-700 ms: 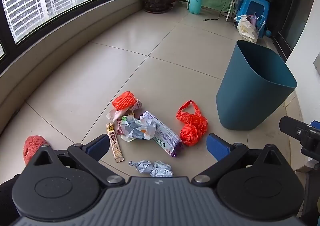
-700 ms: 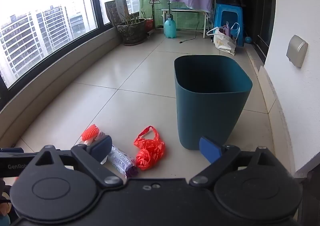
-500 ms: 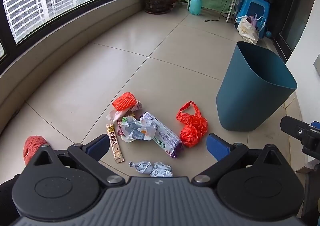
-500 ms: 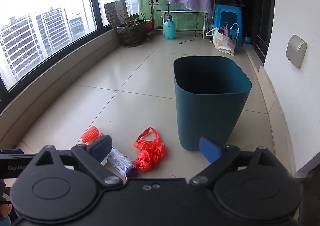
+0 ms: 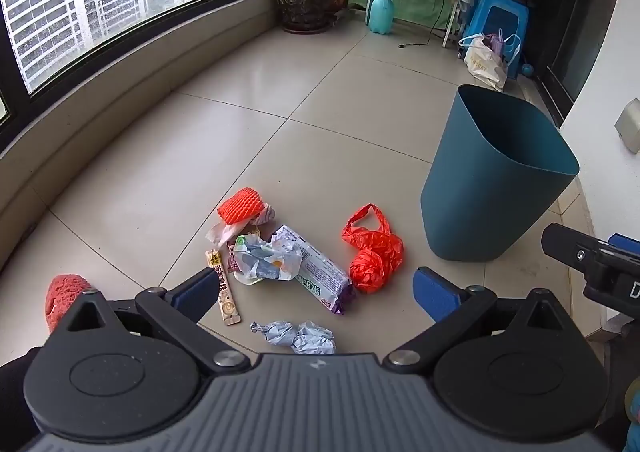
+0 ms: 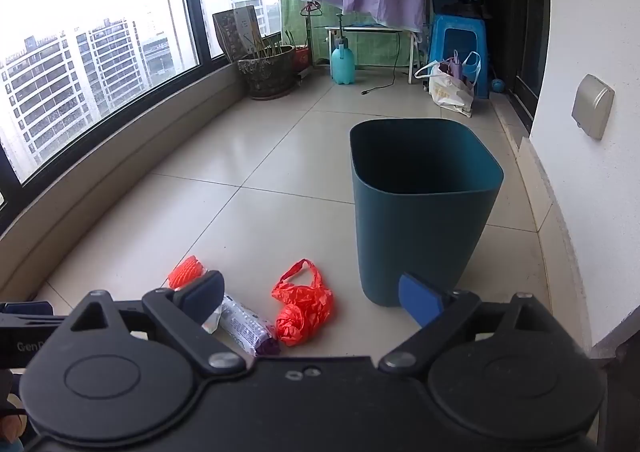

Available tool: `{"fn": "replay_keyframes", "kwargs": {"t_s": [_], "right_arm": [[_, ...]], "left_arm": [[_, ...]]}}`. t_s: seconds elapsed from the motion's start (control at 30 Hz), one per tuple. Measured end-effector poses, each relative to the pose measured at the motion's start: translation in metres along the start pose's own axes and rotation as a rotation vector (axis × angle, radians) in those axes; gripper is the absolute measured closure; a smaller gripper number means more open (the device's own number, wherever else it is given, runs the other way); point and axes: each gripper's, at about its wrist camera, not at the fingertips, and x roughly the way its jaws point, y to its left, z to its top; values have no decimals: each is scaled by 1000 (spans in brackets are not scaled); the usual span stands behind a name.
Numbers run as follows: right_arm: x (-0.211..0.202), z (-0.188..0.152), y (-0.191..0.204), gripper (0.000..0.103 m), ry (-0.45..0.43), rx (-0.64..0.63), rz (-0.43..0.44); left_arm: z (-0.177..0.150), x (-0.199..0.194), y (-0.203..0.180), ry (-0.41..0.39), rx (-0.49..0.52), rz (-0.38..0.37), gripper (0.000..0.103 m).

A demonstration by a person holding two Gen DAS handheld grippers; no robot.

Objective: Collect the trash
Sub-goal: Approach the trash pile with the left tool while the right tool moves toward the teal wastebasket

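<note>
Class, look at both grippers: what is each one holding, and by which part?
Nothing is held. The left gripper and right gripper are both open and empty; the trash lies on the floor.

Litter (image 5: 288, 264) on floor (image 5: 200, 156), bin (image 5: 492, 188) just right, window (image 5: 100, 0) left.

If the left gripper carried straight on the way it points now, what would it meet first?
Most likely the crumpled white wrapper on the wet-wipes pack, between the open left gripper fingers; depth is uncertain.

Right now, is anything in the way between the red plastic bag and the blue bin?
Nothing visible. Bare floor tile lies between the red plastic bag and the blue bin. The open right gripper has a clear path to the bag too.
</note>
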Motion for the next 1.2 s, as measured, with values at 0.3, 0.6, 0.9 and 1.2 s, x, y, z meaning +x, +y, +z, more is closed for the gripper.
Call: {"fn": "replay_keyframes", "kwargs": {"t_s": [0.3,0.6,0.9,1.2], "right_arm": [[-10,-2,0,9,-37,-16,7],[-14,-3,4,6,-51,-34,22],[-11,-3,5,6,-44,-29,29],[-15,-1,1,6,-44,-22,42]], "left_arm": [[-6,-13,-4,-22,2,-6,0],[-8,-17,-1,-32,-5,-12,0],[-8,-16,2,-29,-13,-17,0],[-7,-17,1,-31,-17,-16,0]]}}
